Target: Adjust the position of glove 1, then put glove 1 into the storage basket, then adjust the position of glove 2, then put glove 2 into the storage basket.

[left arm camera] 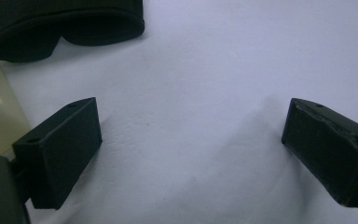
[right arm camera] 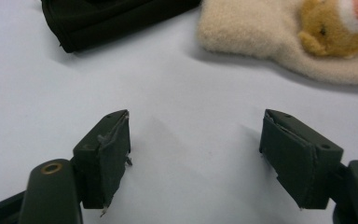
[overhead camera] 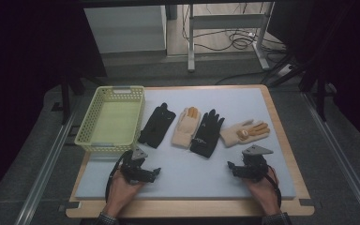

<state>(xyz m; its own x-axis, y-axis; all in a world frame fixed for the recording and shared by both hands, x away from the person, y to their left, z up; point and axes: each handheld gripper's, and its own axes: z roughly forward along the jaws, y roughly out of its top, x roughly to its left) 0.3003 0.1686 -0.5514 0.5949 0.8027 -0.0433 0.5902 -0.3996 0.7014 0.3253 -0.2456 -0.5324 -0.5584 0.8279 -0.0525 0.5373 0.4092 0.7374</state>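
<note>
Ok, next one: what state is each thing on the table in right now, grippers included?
Left gripper: open, nothing between its fingers, low over the mat.
Right gripper: open, holding nothing.
Basket: upright, looks empty.
Left black glove: lying flat, untouched.
Left cream glove: lying flat, untouched.
Right black glove: lying flat, beside the cream one.
Right cream glove: lying flat, angled, small animal figure on it.
Mat: flat on the table.

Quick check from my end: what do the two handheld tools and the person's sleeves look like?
Both the left tool and the right tool are black, each topped by a grey three-cornered plate with a black cable trailing back. The jaws are blocky black pads; the right tool's look frayed. Sleeve cuffs look dark, patterned.
</note>
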